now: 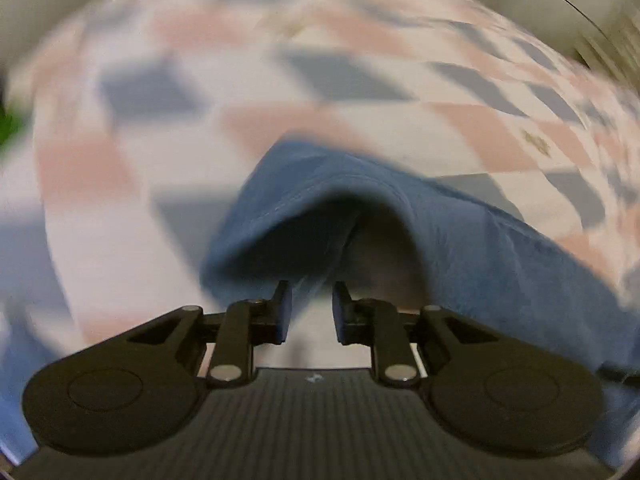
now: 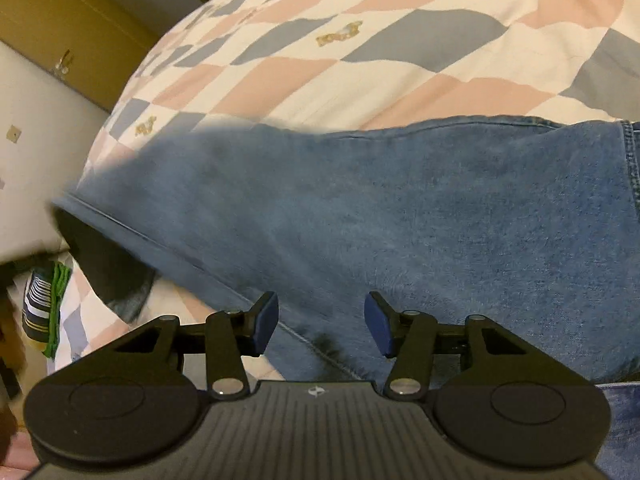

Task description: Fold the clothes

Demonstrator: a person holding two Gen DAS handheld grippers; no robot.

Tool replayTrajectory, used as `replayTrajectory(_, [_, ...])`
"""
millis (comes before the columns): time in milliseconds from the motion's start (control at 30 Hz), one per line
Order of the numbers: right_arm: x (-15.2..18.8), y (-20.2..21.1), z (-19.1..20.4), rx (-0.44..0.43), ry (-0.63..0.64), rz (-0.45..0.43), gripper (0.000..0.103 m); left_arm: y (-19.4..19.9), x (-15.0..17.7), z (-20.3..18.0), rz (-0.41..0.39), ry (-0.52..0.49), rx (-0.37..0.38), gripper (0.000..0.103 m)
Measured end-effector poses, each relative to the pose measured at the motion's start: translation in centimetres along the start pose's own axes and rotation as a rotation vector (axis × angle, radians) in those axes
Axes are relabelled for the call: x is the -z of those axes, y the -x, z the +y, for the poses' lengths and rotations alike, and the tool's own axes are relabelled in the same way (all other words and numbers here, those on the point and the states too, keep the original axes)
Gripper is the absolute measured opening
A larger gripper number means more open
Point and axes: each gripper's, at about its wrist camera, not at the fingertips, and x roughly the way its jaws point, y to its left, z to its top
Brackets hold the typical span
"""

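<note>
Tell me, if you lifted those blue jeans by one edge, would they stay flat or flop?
Probably flop: the jeans already sag and arch open at the leg end in the left wrist view. The thick denim and stitched seam suggest some weight for their size. They seem unlikely to slide on the checked bedcover.

Ahead of the left gripper (image 1: 311, 292): jeans (image 1: 460, 248) on the bedspread (image 1: 320, 60), hem opening facing the jaws, trailing off right. Under and ahead of the right gripper (image 2: 321, 312): jeans (image 2: 380, 208) crosswise on the bedspread (image 2: 360, 60). Far left, beyond the bed edge: striped cloth (image 2: 42, 308); behind it a cabinet (image 2: 60, 12).
</note>
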Motion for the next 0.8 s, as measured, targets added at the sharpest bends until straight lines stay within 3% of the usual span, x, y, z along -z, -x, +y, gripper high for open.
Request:
replayTrajectory(133, [0.3,-1.0,0.5,0.028,-0.013,0.026,0.052,-1.6,0.3,5.9,0.062,0.388,0.186,0.022])
replayTrajectory(233, [0.8,-1.6,1.5,0.048,-0.014,0.043,0.052,-2.6,0.2,9.9,0.038,0.673,0.315,0.044])
replayTrajectory(267, [1.0,-1.8,2.0,0.05,-0.013,0.048,0.052,-3.0,0.2,10.7,0.018,0.747,0.331,0.044])
replayTrajectory(333, [1.2,-2.4,3.0,0.059,-0.009,0.056,0.053,-4.4,-0.1,12.3,-0.004,0.828,0.335,0.046])
replayTrajectory(400, [1.7,-2.9,3.9,0.074,-0.007,0.063,0.053,-7.1,-0.4,13.1,0.047,0.874,0.343,0.05])
replayTrajectory(467, [2.1,-3.4,4.9,0.092,-0.002,0.069,0.053,-9.9,-0.3,13.6,0.114,0.925,0.351,0.044])
replayTrajectory(500, [2.2,-3.5,5.4,0.1,-0.001,0.068,0.054,-10.5,-0.4,13.9,0.116,0.943,0.354,0.021])
replayTrajectory(533, [2.3,-3.7,5.8,0.108,0.0,0.067,0.054,-10.5,-1.0,14.1,0.098,0.933,0.355,0.002])
replayTrajectory(633, [2.7,-3.3,6.8,0.127,-0.004,0.054,0.054,-5.6,-5.5,13.3,-0.098,0.662,0.347,0.001])
replayTrajectory(700, [2.7,-3.0,7.2,0.14,-0.011,0.044,0.054,0.0,-8.9,10.9,-0.269,0.329,0.331,0.001])
replayTrajectory(800, [2.6,-2.8,7.7,0.156,-0.025,0.03,0.054,6.9,-8.9,8.1,-0.489,-0.073,0.298,0.007])
